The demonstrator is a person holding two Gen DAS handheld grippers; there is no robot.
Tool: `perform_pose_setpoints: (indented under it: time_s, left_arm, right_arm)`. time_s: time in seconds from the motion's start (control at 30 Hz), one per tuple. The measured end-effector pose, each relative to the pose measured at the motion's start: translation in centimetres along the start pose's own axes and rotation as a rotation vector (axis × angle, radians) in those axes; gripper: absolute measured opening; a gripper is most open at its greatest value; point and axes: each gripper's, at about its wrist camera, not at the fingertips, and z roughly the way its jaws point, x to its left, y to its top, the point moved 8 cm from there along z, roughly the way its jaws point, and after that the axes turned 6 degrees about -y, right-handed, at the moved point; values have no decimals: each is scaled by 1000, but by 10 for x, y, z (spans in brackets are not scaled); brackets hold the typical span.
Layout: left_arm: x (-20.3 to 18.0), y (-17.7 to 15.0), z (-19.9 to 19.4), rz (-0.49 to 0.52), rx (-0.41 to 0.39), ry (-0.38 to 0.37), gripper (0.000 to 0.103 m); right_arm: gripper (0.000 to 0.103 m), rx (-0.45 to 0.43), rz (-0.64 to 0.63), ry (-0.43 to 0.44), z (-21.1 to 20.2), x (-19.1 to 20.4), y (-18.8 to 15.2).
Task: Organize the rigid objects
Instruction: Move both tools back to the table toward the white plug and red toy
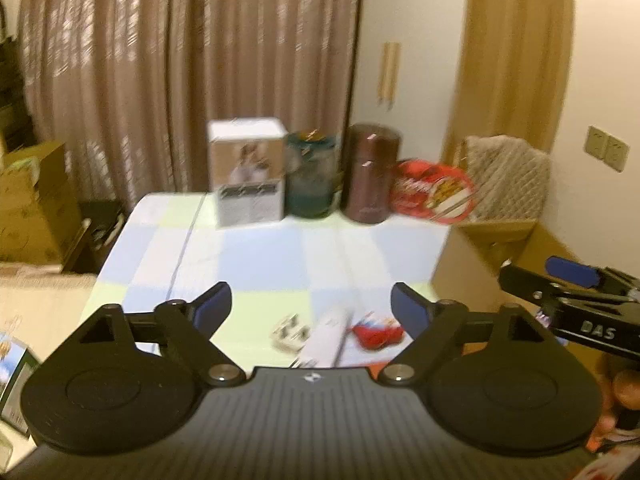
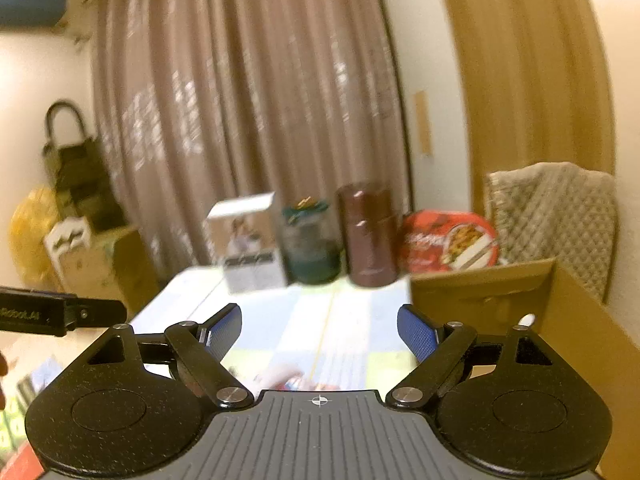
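Note:
At the far edge of the checked table (image 1: 260,256) stand a white photo box (image 1: 248,172), a teal glass jar (image 1: 310,174), a dark red canister (image 1: 370,172) and a red round tin (image 1: 434,192) leaning on its edge. Near the front lie a small white part (image 1: 290,332), a white tube (image 1: 326,336) and a red packet (image 1: 378,330). My left gripper (image 1: 311,310) is open above the near items, nothing between its fingers. My right gripper (image 2: 319,336) is open too and holds nothing. The same row shows in the right wrist view: box (image 2: 250,240), jar (image 2: 310,246), canister (image 2: 370,234), tin (image 2: 450,242).
A cardboard box (image 2: 500,292) stands at the table's right side with a quilted cloth (image 2: 556,216) behind it. Brown curtains (image 1: 192,60) hang behind the table. Stacked cartons (image 1: 36,204) sit at the left. The right gripper's arm (image 1: 576,304) shows at the right of the left wrist view.

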Motion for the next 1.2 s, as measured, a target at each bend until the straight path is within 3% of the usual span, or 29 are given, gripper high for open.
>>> perform_pose_setpoints:
  time_s: [0.27, 0.47, 0.53, 0.63, 0.87, 1.07, 1.2]
  left_arm:
    - [45, -62, 17, -66, 52, 31, 89]
    - [48, -92, 39, -27, 89, -39, 90]
    - [45, -95, 48, 3, 101, -102, 90]
    - [42, -97, 57, 67, 118, -138, 90]
    - [39, -104, 85, 169, 160, -157, 90]
    - [45, -102, 103, 169, 173, -180, 90]
    - [39, -106, 110, 226, 188, -216, 90]
  right_arm:
    - [83, 127, -154, 51, 21, 39, -54]
    - [83, 199, -205, 58, 41, 45, -80]
    - [83, 223, -227, 55, 49, 44, -88]
    - [83, 267, -241, 50, 59, 40, -98]
    - [83, 334, -250, 49, 72, 36, -115]
    - [83, 378, -264, 40, 79, 40, -123]
    - [83, 401, -249, 24, 85, 38, -127]
